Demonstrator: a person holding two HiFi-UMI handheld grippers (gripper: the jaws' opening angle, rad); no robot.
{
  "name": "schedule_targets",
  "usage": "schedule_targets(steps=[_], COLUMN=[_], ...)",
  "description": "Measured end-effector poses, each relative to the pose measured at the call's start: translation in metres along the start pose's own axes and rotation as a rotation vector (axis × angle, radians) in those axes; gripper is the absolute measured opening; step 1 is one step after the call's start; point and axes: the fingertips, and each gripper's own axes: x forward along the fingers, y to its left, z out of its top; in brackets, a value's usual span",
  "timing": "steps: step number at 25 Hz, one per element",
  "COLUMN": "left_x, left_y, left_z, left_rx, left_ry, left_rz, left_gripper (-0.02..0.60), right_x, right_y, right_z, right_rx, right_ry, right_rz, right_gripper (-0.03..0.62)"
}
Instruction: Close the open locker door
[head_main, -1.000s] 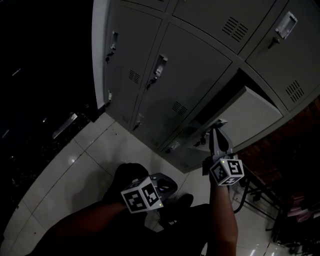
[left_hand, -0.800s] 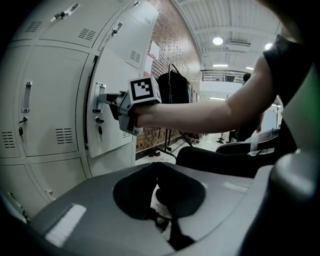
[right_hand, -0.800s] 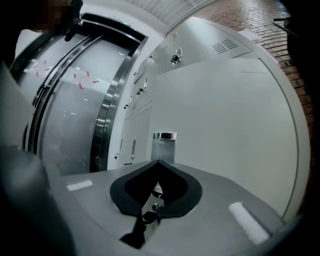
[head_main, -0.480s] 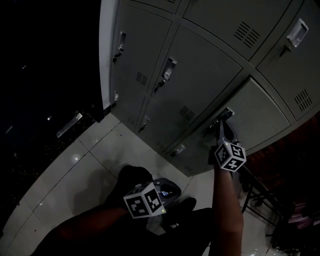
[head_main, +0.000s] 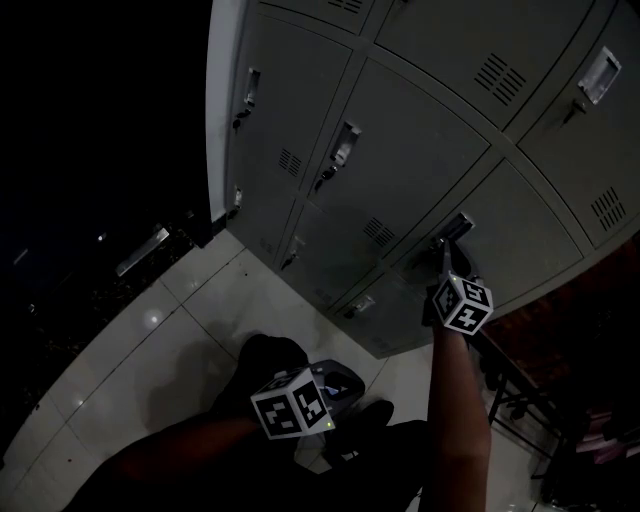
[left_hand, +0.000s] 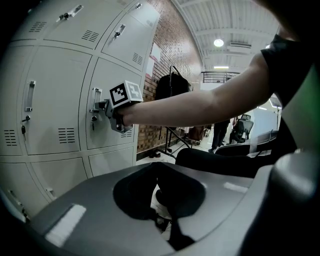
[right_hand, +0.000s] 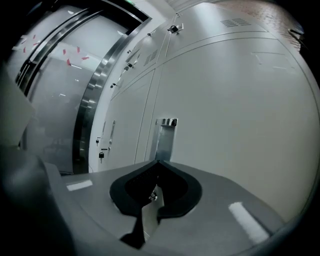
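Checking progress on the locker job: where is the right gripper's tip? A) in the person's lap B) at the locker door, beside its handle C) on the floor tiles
B: the right gripper, fingers shut, is up at the locker door, next to its handle.

Floor (head_main: 150, 330): pale glossy tiles with dark joints, one small bright reflection; the head view is dim overall. Side wall (left_hand: 167, 50): exposed brick. Ceiling ribbed, with a round lamp (left_hand: 218, 43) lit. A rack (left_hand: 172, 87) carrying a dark garment stands against the brick. An office chair (left_hand: 245, 125) sits further back. A glass panel (right_hand: 55, 85) in a steel frame (right_hand: 97, 95) bears red marks.
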Motion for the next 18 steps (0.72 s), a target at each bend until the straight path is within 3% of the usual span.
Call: schedule_targets(steps=[5, 18], left_x=[-0.003, -0.008], left_y=[0.001, 0.005], left_z=[0.003, 0.004], left_rx=[0.0, -0.012], left_ry=[-0.001, -0.02], left_rz=[-0.001, 0.004], left_gripper=[0.012, 0.012], right_x=[-0.012, -0.117], right_y=[0.004, 0.046], right_z=[0.009, 0.011], right_rx=[-0.022, -0.008], right_ry=[-0.039, -0.072], right_rz=[0.0, 0.178], right_gripper=[0.003, 0.003])
